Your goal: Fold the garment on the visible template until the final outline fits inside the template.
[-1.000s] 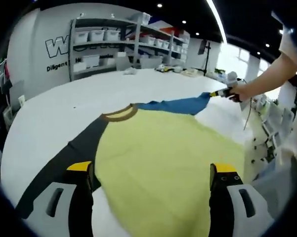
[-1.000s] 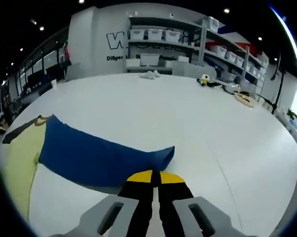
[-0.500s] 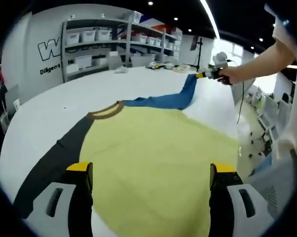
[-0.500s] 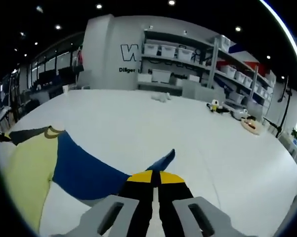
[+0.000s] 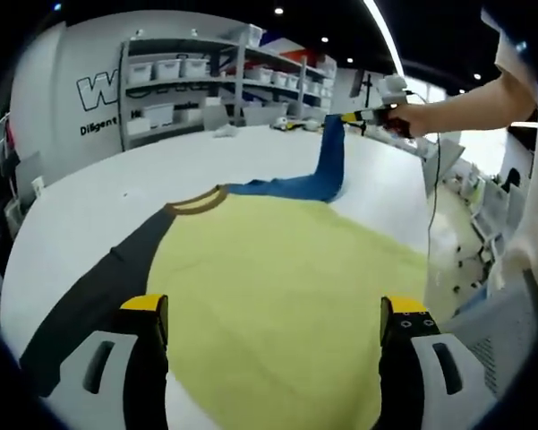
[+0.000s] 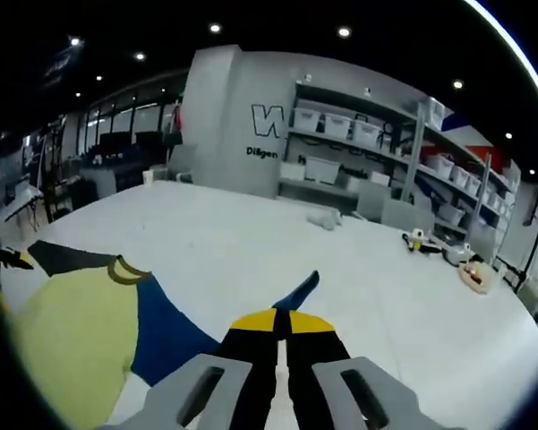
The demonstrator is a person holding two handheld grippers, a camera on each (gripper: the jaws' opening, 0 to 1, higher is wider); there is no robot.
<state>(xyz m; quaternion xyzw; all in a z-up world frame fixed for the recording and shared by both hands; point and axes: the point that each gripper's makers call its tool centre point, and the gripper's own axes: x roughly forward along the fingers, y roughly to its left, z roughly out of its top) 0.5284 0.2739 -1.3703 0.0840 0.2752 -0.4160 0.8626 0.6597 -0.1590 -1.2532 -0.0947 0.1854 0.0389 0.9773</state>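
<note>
In the left gripper view, the left gripper [image 5: 273,331] is seen low over the near part of a shirt [image 5: 277,287]; its jaws stand wide apart, with nothing between them. The shirt is spread flat on a white table [image 5: 89,202], with a yellow body, a brown collar [image 5: 197,200] and a dark grey sleeve [image 5: 98,291] stretched out along the table on the left. On the far side, a blue sleeve [image 5: 318,175] is lifted off the table and hangs from the right gripper [image 5: 351,116], which is held in a hand [image 5: 403,117] reaching in from the right.

In the right gripper view, the right gripper's [image 6: 281,324] jaws are pressed together on the end of the blue sleeve [image 6: 166,331], a tip of which pokes up just past the yellow fingertips [image 6: 255,321]. The yellow body and the collar [image 6: 125,271] are seen lower left on the table [image 6: 277,242].

Beyond the table, shelves [image 5: 206,81] with white bins are set against a grey wall.
</note>
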